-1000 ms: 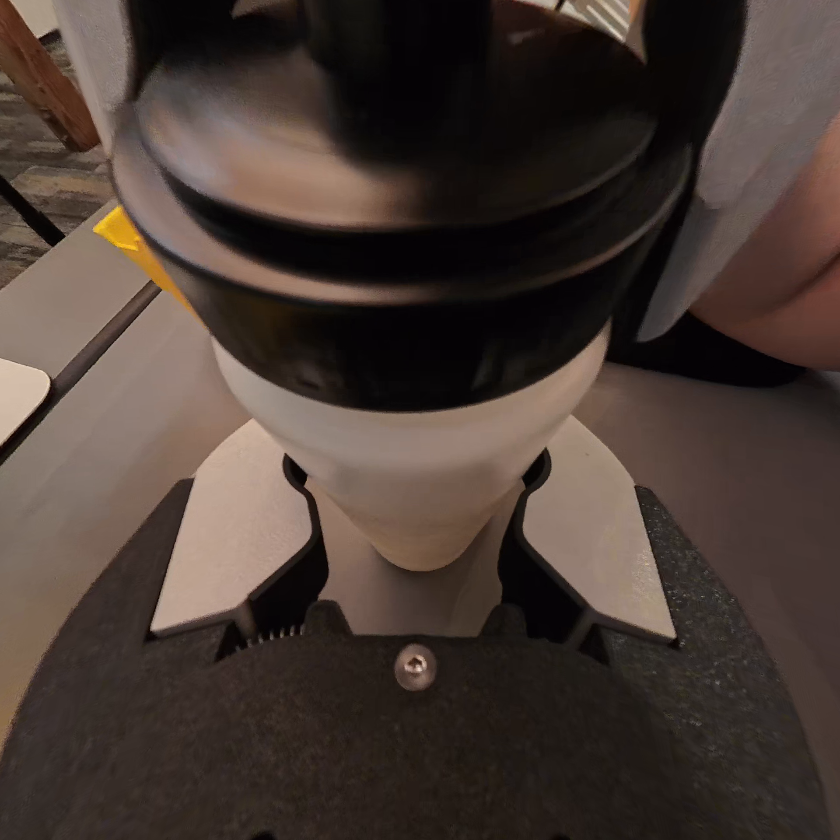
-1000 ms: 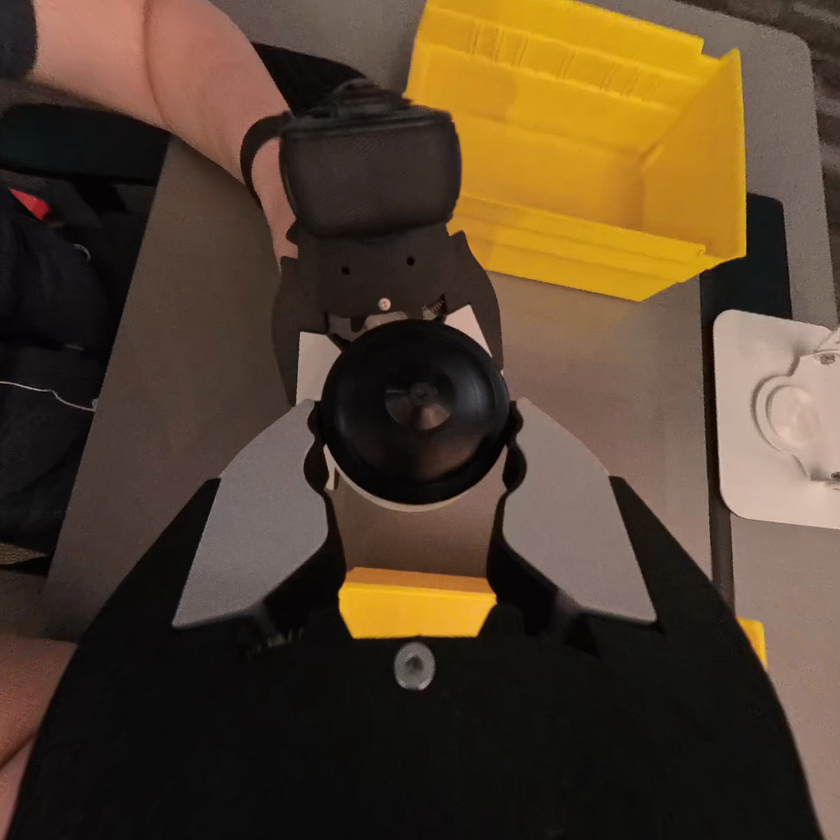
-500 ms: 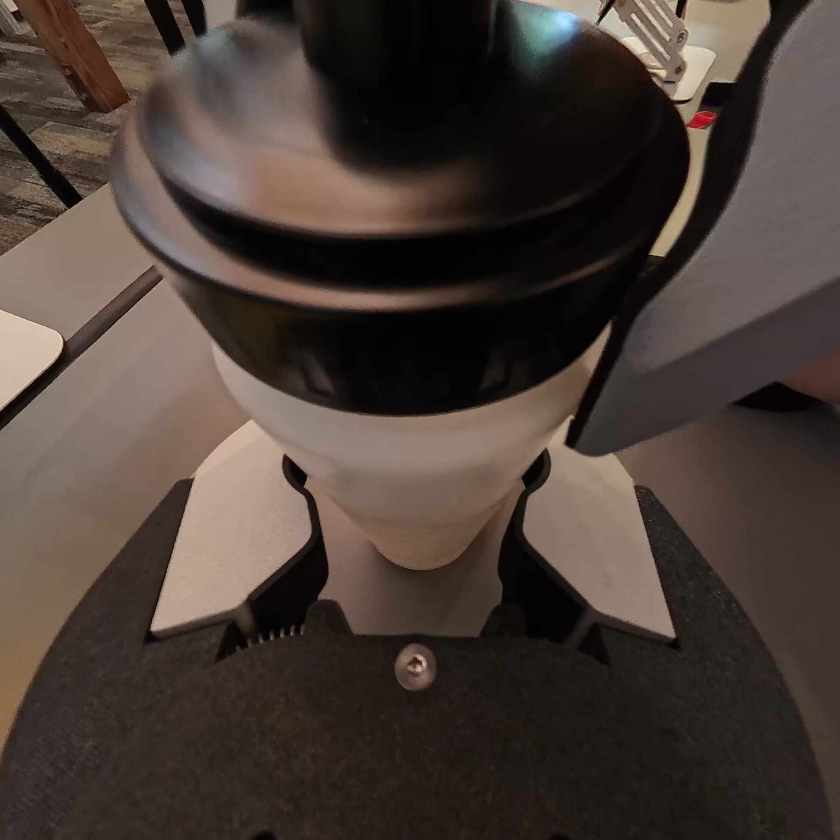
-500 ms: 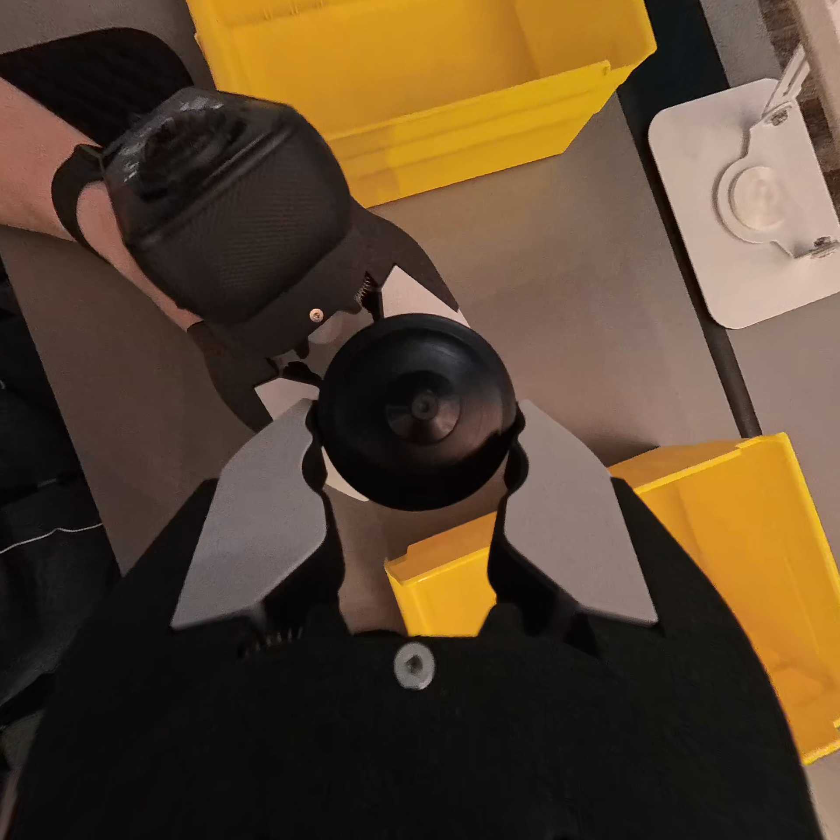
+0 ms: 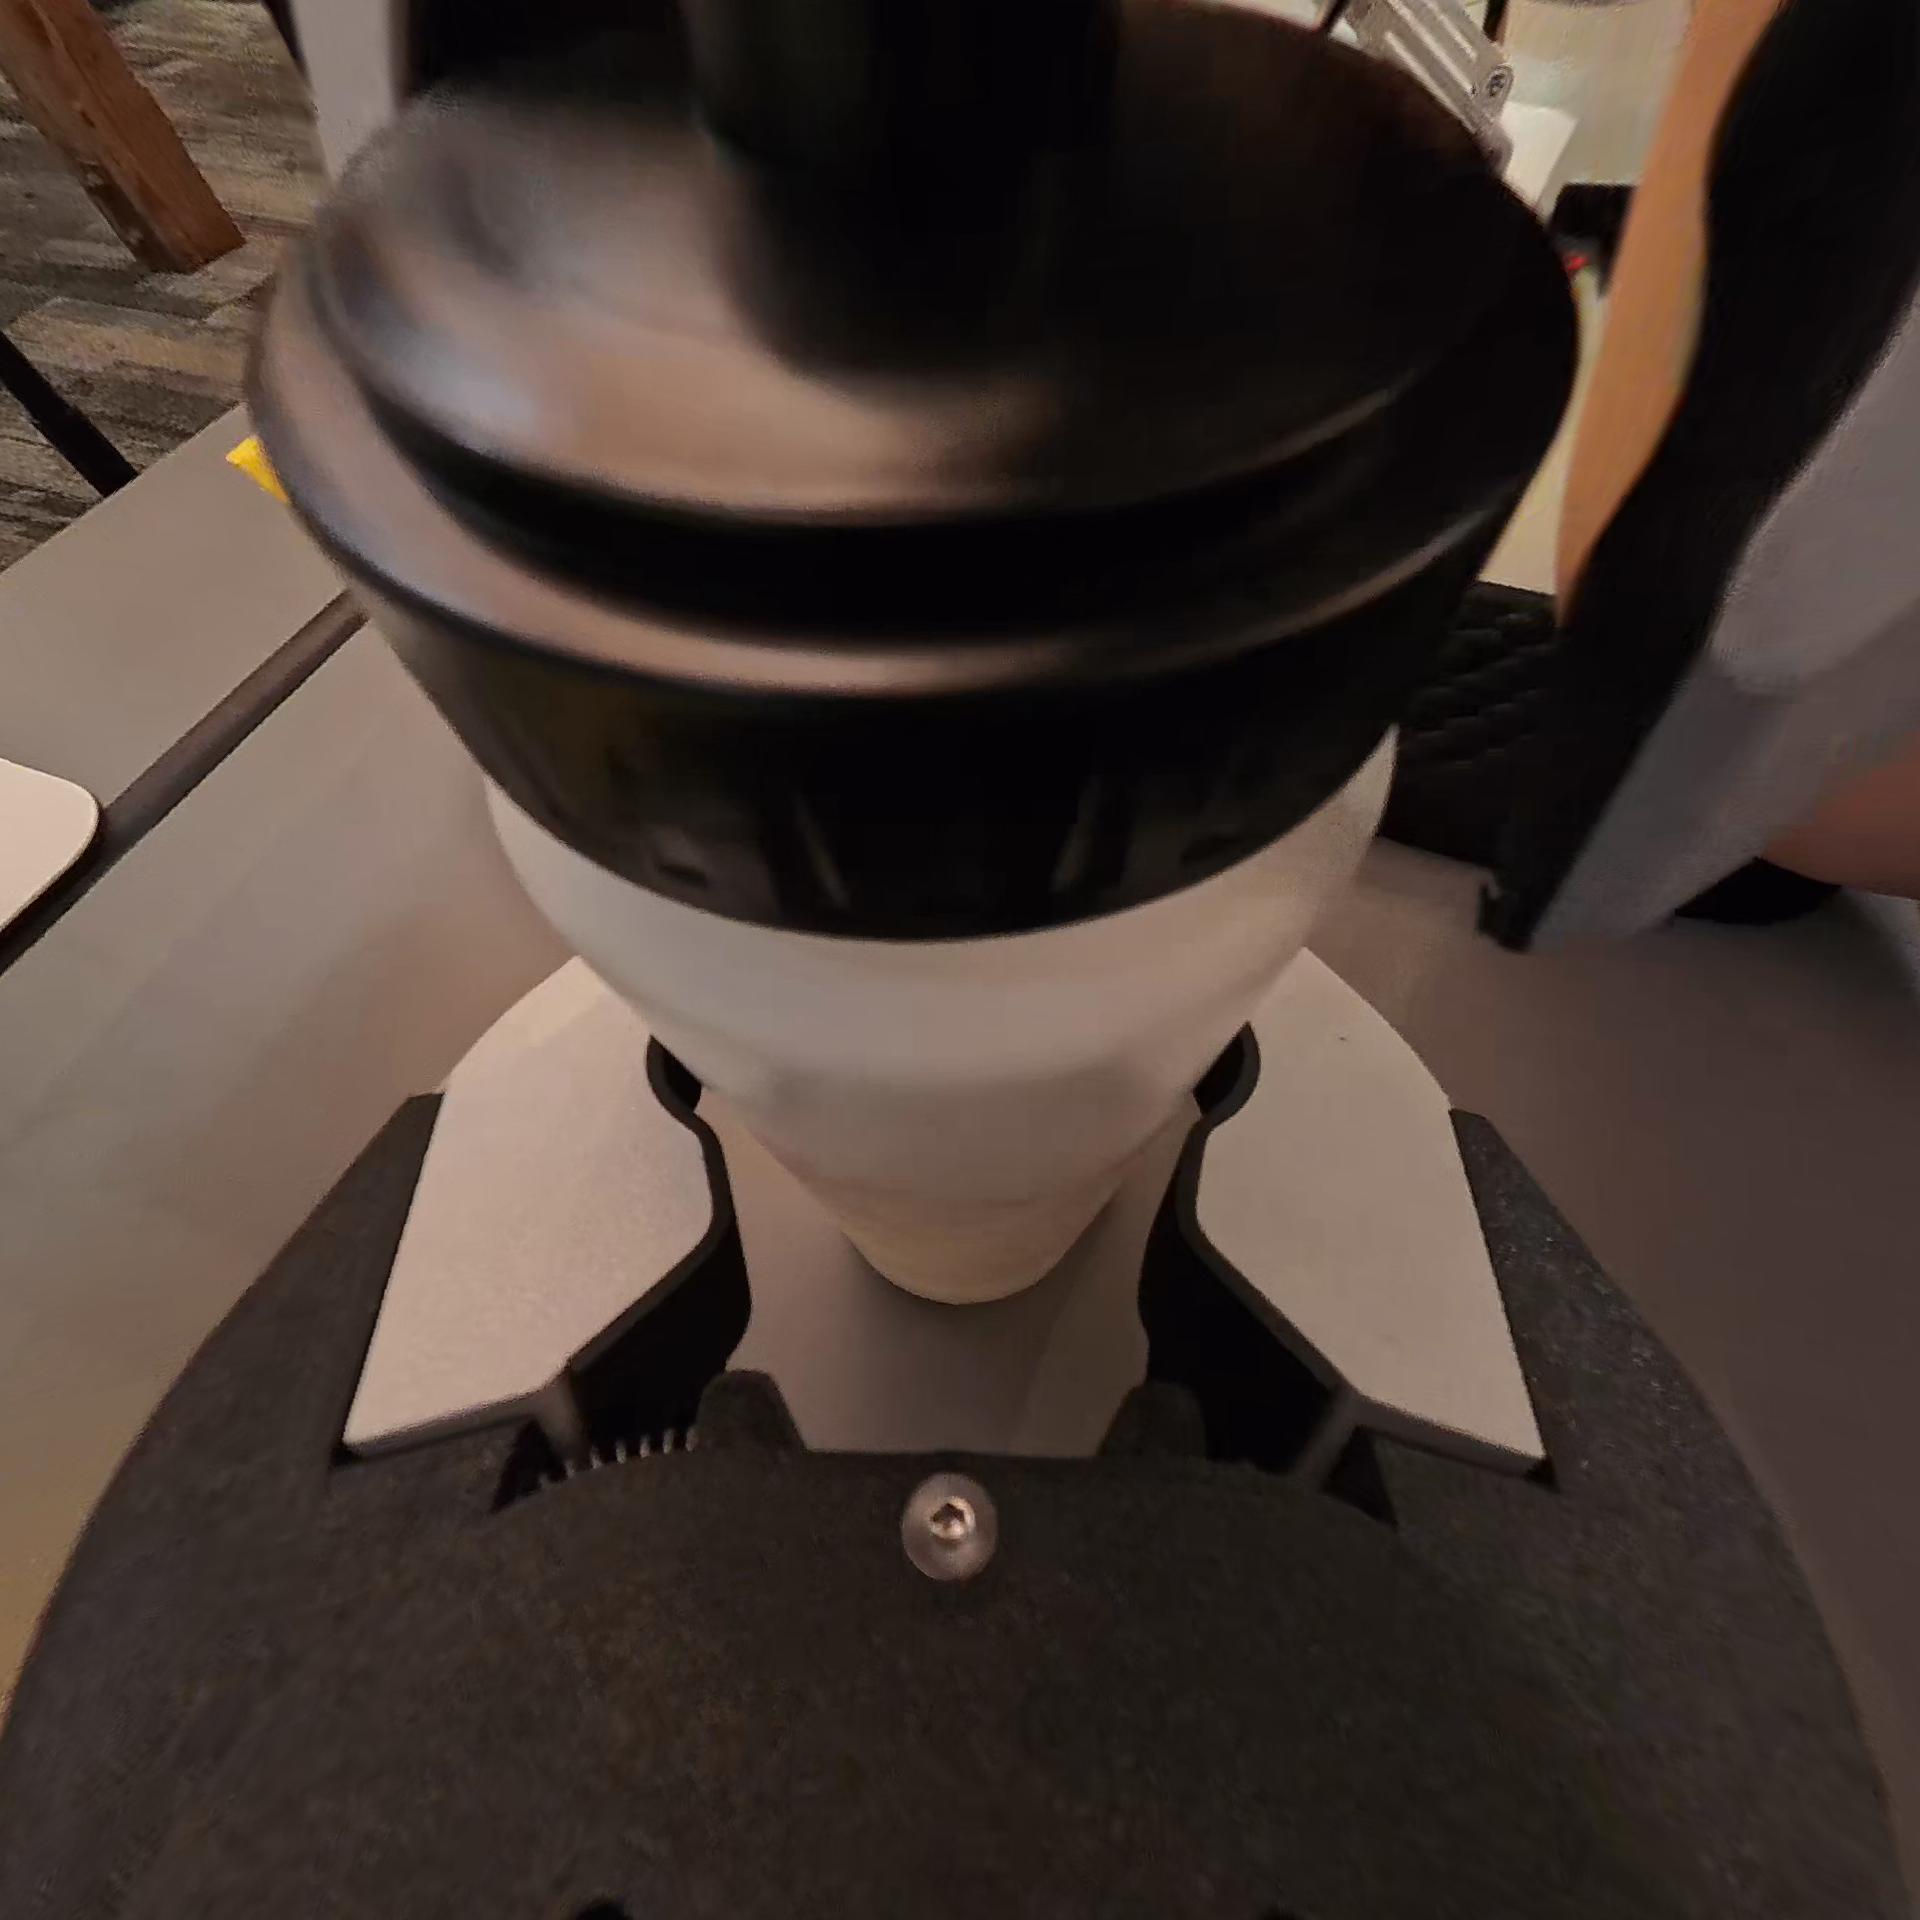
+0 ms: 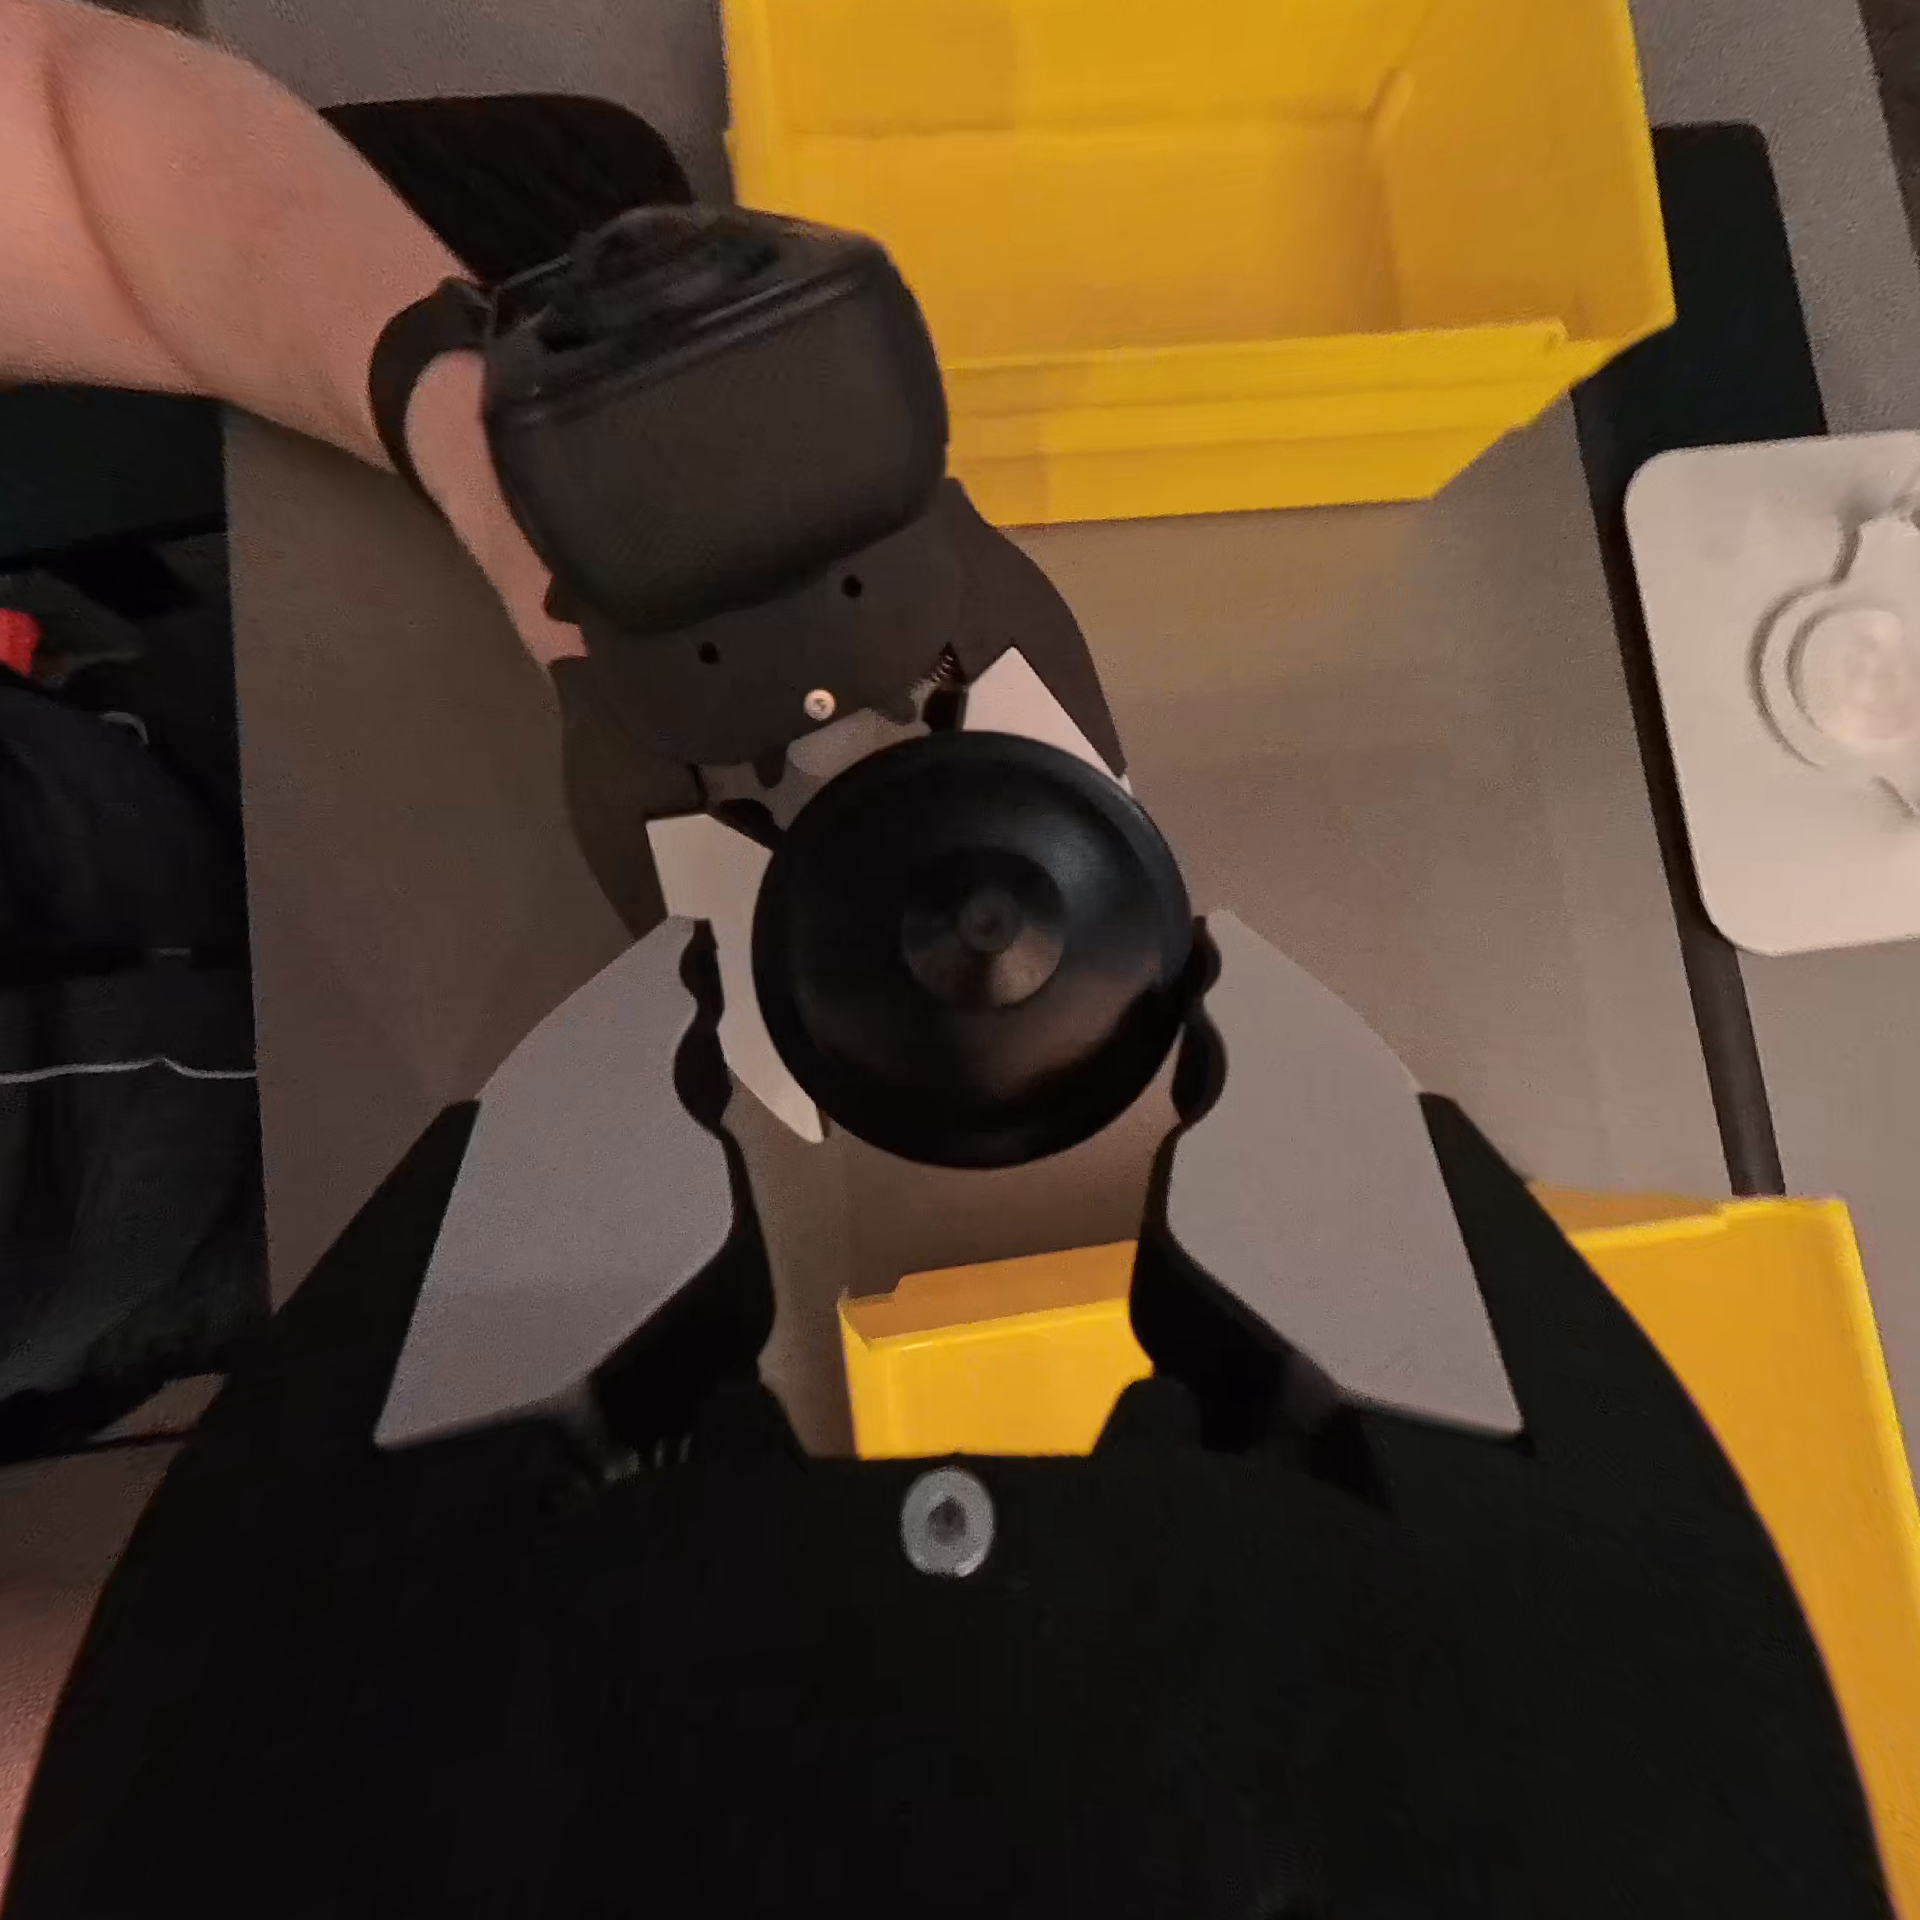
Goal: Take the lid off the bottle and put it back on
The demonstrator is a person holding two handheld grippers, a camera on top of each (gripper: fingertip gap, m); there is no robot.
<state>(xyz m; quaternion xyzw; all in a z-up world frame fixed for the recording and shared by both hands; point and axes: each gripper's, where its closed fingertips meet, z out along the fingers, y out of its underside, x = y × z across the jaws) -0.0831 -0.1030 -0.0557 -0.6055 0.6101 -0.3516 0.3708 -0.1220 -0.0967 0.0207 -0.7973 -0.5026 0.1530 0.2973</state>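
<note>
- Left gripper (image 5: 951, 1081): its jaws are closed on the lower body of the white bottle (image 5: 935, 1049), one pale finger (image 5: 540, 1226) pressed to each side of it; the bottle's base sits between the jaws, close above the grey bench (image 5: 208, 987).
- Bottle: upright in the left wrist view, with the black lid (image 5: 914, 582) on its top; whether the lid is seated tight or loosened cannot be told.
- Right gripper (image 6: 945, 997): it looks straight down on the lid (image 6: 971, 945). Its jaws stand partly open around the lid; the right finger (image 6: 1299, 1174) touches the lid's rim, while a narrow gap shows at the left finger (image 6: 582, 1143), so a firm hold cannot be confirmed.
- In the right wrist view the left gripper (image 6: 831, 790) lies beyond the lid, held by a person's hand (image 6: 457, 457) with a black strap across it.
- Yellow bin (image 6: 1195, 416): open-topped, towards the far edge of the bench (image 6: 1351, 831), well apart from the bottle.
- Second yellow bin (image 6: 1714, 1403): at the near right, partly hidden by the right gripper.
- White plate (image 6: 1766, 707) with a moulded round form: at the right edge, beyond a dark seam in the bench.
</note>
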